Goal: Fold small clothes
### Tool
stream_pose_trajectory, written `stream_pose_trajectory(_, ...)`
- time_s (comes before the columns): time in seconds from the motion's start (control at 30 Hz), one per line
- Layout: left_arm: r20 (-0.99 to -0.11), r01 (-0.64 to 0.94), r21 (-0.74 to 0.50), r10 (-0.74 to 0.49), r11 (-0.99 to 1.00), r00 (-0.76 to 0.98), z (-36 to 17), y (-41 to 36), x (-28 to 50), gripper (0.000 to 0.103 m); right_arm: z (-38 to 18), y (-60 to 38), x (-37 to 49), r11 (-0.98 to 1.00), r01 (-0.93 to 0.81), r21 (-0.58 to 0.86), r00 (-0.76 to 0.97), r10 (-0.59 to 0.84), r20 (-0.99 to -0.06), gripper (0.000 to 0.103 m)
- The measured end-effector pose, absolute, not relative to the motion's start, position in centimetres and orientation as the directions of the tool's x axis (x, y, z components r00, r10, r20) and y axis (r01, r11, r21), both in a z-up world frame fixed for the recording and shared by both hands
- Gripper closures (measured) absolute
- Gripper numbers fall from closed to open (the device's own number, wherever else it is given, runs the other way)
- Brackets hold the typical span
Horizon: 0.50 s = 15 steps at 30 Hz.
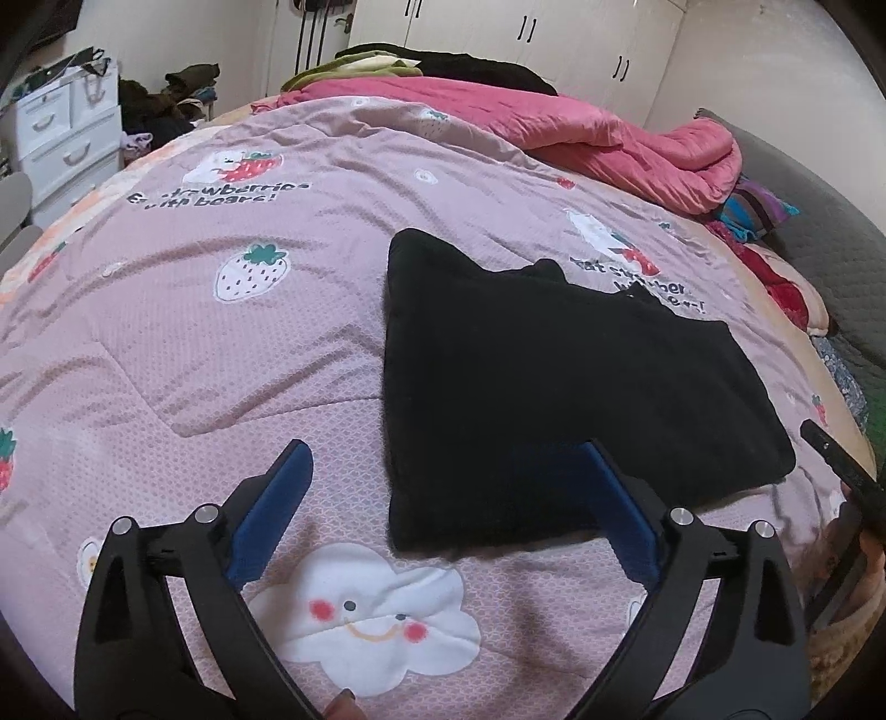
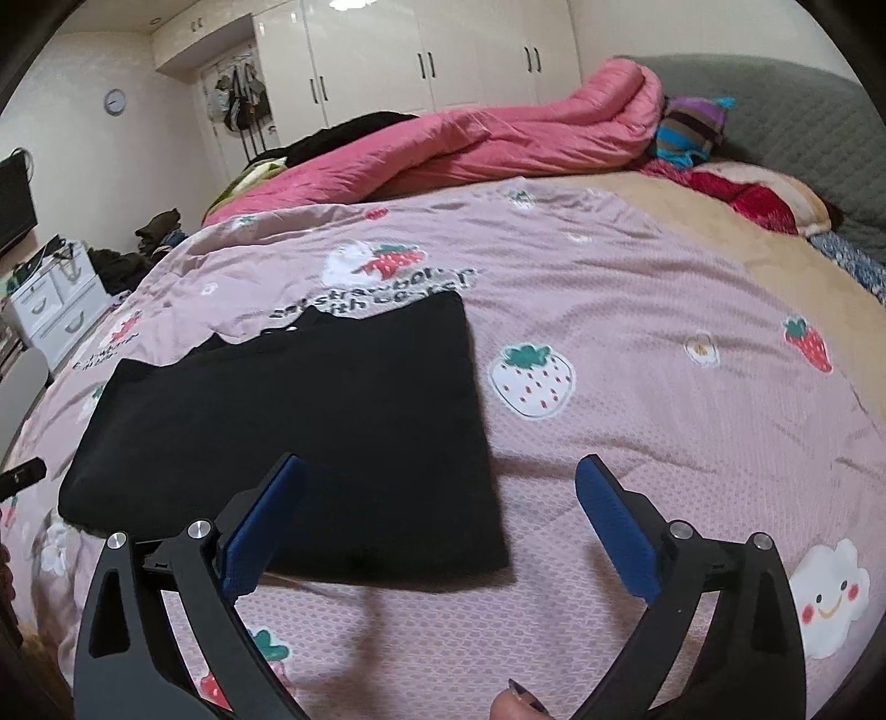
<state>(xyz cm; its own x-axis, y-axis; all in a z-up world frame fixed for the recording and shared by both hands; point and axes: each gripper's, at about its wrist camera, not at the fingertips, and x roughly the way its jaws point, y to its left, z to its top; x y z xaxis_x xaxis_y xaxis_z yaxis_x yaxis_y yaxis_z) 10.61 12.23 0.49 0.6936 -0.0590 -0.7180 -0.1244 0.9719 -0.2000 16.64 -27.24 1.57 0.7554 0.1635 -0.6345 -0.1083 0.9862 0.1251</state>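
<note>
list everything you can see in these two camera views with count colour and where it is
garment: one, black, folded flat on the quilt, middle of the bed
quilt: one, pink with strawberry and cloud prints, spread over the bed
duvet: one, deep pink, bunched at the far side of the bed
drawer unit: one, white, on the floor left of the bed
wardrobe: one, white, along the far wall
clock: one, round, on the left wall
left gripper: one, black with blue pads, open, at the garment's near left corner
right gripper: one, black with blue pads, open, at the garment's near right corner
</note>
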Motion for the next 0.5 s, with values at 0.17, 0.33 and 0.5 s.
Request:
stream_pose_trajectory(0.17,-0.718,-0.134,-0.182,-0.039,0.974,0.695,0.6,12.3,10.6,0.009,2.2,-25.6,16.3,0.981,-0.151,0.124,0.758,0.195,-0.623,0.004)
stream_pose_trajectory(0.33,-0.717,-0.145,-0.179,-0.028,0.973,0.697,0.7,12.7,10.5,0.009,2.9,-23.3,15.8,0.972,-0.203,0.121,0.760,0.234,-0.606,0.004)
stream_pose_trajectory(0.5,-0.715,-0.158,-0.189,-0.025,0.969,0.699,0.8,13.3,10.5,0.009,3.2,-20.5,15.2,0.958,-0.267,0.102,0.752,0.273,-0.599,0.004)
